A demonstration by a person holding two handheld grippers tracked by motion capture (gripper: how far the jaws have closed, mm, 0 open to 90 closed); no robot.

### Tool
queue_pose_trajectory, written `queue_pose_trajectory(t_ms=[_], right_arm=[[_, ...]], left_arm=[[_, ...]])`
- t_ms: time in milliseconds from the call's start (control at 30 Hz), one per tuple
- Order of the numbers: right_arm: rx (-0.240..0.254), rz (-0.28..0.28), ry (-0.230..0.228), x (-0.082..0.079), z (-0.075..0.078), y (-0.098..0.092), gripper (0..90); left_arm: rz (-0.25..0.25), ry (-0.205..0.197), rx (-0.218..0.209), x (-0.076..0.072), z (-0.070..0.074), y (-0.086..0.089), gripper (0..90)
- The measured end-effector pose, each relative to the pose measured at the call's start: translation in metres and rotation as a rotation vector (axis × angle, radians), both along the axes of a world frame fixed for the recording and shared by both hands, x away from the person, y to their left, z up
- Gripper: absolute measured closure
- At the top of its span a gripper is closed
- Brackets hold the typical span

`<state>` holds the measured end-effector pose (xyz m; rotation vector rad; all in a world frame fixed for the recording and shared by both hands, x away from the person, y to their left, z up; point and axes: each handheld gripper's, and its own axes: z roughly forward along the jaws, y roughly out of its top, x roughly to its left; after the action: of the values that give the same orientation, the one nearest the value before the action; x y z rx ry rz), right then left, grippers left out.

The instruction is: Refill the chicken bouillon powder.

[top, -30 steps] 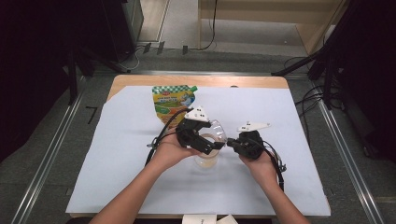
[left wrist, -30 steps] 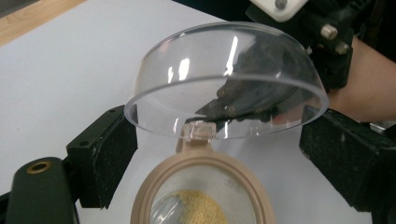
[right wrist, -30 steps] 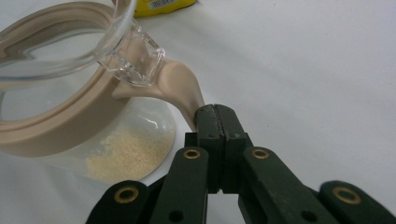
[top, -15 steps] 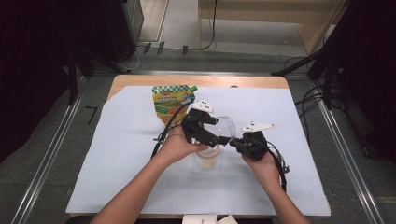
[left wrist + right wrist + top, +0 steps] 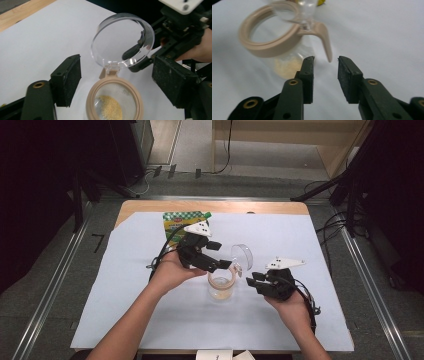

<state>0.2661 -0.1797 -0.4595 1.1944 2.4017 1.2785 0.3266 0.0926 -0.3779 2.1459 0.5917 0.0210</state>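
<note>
— While the jar (image 5: 221, 287) stands upright on the white sheet (image 5: 125, 285) that covers the bench (image 5: 145, 206), where do the two grippers sit around it?

— The left gripper (image 5: 224, 265) hangs just above and left of the jar's mouth; the right gripper (image 5: 254, 279) is just right of the jar, jaws toward it. The green pouch (image 5: 181, 222) lies beyond the jar, toward the far edge.

— What does the left gripper view add?

— It looks down into the jar (image 5: 113, 100): a tan ring round the mouth and yellowish grains at the bottom. The clear round lid (image 5: 122, 47) stands up from a hinge on the jar's far side, tipped back and open. This gripper's (image 5: 116, 78) jaws stand either side of the rim, apart from it, having just been closing a little with only the jar's mouth below and between them. The other gripper shows behind the lid.

— And the right gripper view?

— It sees the jar (image 5: 279, 47) from the side, with a tan tab hanging down from the ring toward its jaws. The right gripper (image 5: 325, 62) has just been opening; the tab's tip sits in the gap, clear of both pads. Nothing is gripped.

— The jar's axis?

— Vertical, mouth upward; the lid's face is turned roughly toward the left gripper.
</note>
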Motion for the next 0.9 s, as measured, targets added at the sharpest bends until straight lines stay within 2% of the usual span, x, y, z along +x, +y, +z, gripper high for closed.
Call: queue_pose_trajectory(t_ms=[67,133,200,300,433,700,900], right_arm=[[0.009,0.017,-0.007,-0.006,0.002,0.002,63.5],[0.018,0.035,-0.001,-0.013,0.003,0.005,60.6],[0.024,0.055,0.0,-0.02,0.004,0.009,55.4],[0.028,0.079,-0.002,-0.028,0.005,0.014,52.4],[0.041,0.109,-0.001,-0.034,0.005,0.02,51.0],[0.035,0.151,0.008,-0.037,0.002,0.032,49.2],[0.023,0.196,-0.005,-0.039,0.001,0.039,49.2]], left_arm=[[0.038,0.023,0.027,0.002,0.001,0.009,35.0],[0.063,0.04,0.016,0.004,0.002,0.018,36.9],[0.077,0.037,0.007,0.006,0.003,0.027,37.7],[0.1,0.03,0.0,0.008,0.007,0.039,37.4],[0.134,0.041,-0.034,0.01,0.012,0.057,35.6],[0.167,0.031,-0.017,0.012,0.016,0.086,34.0],[0.192,0.024,-0.017,0.016,0.014,0.104,31.5]])
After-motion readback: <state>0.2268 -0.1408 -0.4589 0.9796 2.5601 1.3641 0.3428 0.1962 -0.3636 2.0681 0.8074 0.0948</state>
